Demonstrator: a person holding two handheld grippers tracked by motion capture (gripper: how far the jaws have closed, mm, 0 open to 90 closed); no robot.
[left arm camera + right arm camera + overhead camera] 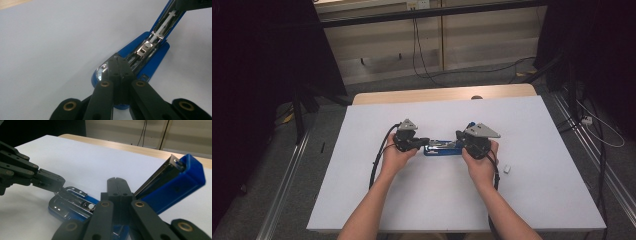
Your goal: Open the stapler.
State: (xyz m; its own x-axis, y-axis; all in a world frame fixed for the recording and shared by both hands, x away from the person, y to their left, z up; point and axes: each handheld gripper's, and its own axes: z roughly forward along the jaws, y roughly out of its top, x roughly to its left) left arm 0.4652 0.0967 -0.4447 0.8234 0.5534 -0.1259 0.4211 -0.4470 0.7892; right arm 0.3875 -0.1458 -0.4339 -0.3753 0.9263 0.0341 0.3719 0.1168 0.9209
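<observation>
Blue plastic and bright steel: the stapler [441,148] lies flat in the middle of the white table cover [362,200], hinged open, between the two grippers.
Place: its base rests on the cover; in the right gripper view the lid [172,182] rises tilted to the right, away from the base [72,206].
Left gripper: the left gripper [118,61] has its jaws pressed together with nothing between them, the tips bearing down on the rounded end of the base by the metal plate [101,71].
Right gripper: the right gripper [117,181] also has its jaws together on nothing; they stand just beside the raised lid, and whether they touch it I cannot tell.
Magazine: the steel staple channel [147,47] lies exposed along the base.
Small white piece: a small pale item [507,169] lies on the cover to the right, well apart from the stapler.
Handling: likely rigid and fairly light, with smooth plastic that may slip; the sprung hinge could snap the lid back.
Where to hold: pin the base at its rounded end and take the lid by its long flat sides near the free end, clear of the channel.
</observation>
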